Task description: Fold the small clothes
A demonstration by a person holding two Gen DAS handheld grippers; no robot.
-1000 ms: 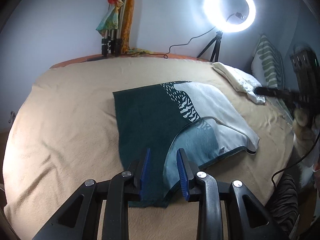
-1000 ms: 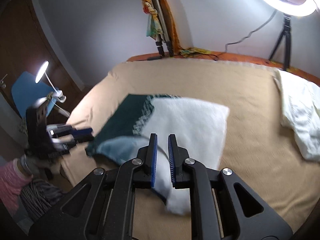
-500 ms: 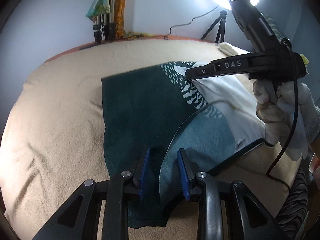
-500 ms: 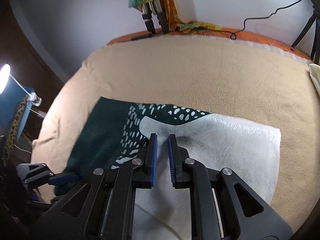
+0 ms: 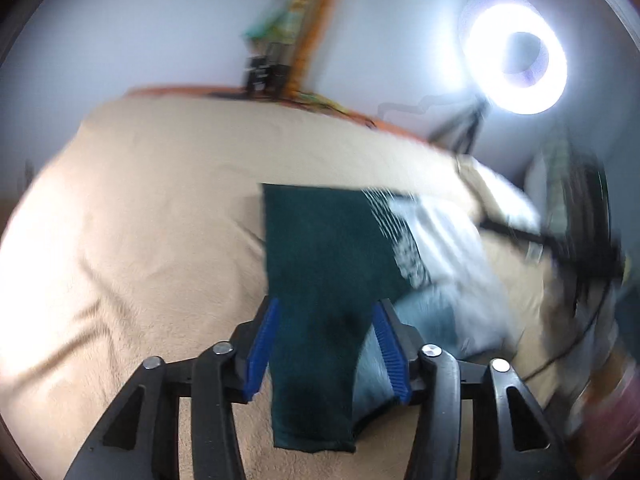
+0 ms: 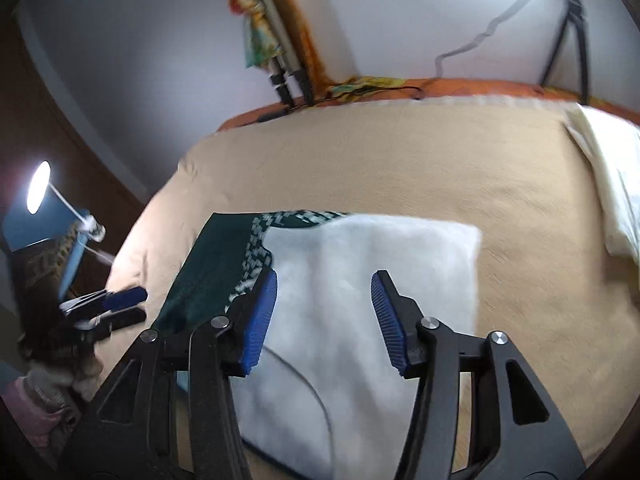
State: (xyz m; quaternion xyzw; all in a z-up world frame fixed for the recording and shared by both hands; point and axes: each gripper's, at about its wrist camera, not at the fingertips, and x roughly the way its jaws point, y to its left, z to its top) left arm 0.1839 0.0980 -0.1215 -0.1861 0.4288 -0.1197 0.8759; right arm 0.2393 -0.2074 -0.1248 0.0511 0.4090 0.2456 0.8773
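- Teal-and-white garment (image 5: 328, 264) lies flat on the beige bed (image 5: 152, 216), already folded into a rough rectangle, its near edge close to the bed's front.
- Left hand-held gripper (image 5: 326, 344) hovers over the dark near corner, jaws wide, gripping nothing.
- Right hand-held gripper (image 6: 324, 316) hangs over the white half, jaws wide too.
- Judging by the shape, one fold seems done; another probably remains.

Tan bed cover (image 5: 152, 216) spread wide, faintly creased. Ring light (image 5: 518, 62) glowing on a tripod against the pale wall (image 6: 152, 40) — folded tripods (image 6: 280, 64) leaning there too. Cream bedding (image 6: 616, 184) bunched at the edge; lamp (image 6: 38, 186) lit — far left.
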